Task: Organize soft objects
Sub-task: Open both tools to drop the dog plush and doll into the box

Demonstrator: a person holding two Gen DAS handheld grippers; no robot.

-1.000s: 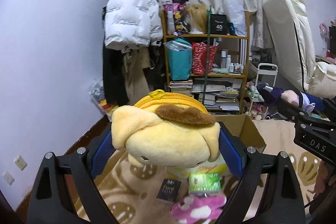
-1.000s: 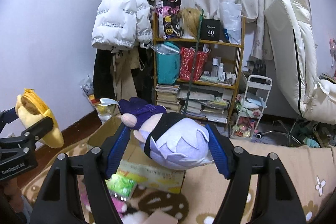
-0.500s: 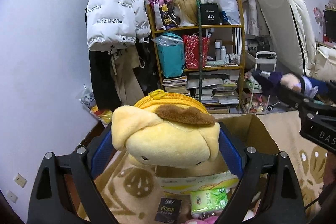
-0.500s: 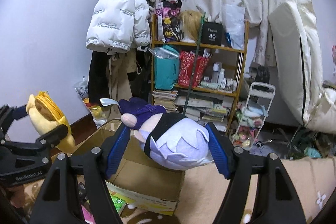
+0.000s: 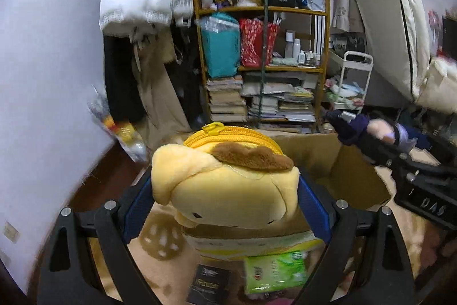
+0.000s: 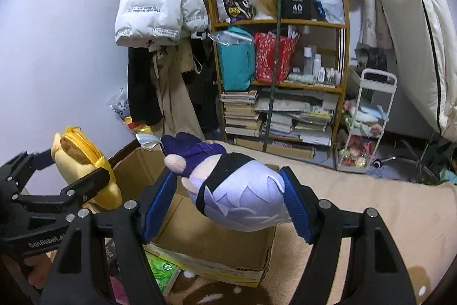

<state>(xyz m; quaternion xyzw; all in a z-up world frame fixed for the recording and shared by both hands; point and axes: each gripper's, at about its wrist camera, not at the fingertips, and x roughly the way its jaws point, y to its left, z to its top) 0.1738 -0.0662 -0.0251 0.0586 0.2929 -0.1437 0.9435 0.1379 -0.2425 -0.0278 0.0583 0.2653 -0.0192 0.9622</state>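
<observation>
The yellow plush dog-face pouch with a brown cap patch and a yellow zipper (image 5: 225,190) sits crosswise between the blue pads of the left gripper (image 5: 225,199), which are spread wide and press on its two sides. Its long axis runs from pad to pad, the zipper ridge turned up and away, the face turned down and toward the camera. It hangs over the near edge of the open brown cardboard box (image 5: 357,182).

The plush doll with lilac hair, a black band and a dark purple outfit (image 6: 228,190) is clamped the same way in the right gripper (image 6: 228,207), jaws wide, pads against its head. Its long axis slants from the head at lower right up to the purple body at upper left, over the box's open top.

Beneath the box lies a beige patterned rug (image 6: 371,207), with a green packet (image 5: 274,273) by the box's near wall. Behind stands a wooden shelf of books and bags (image 6: 280,82).
</observation>
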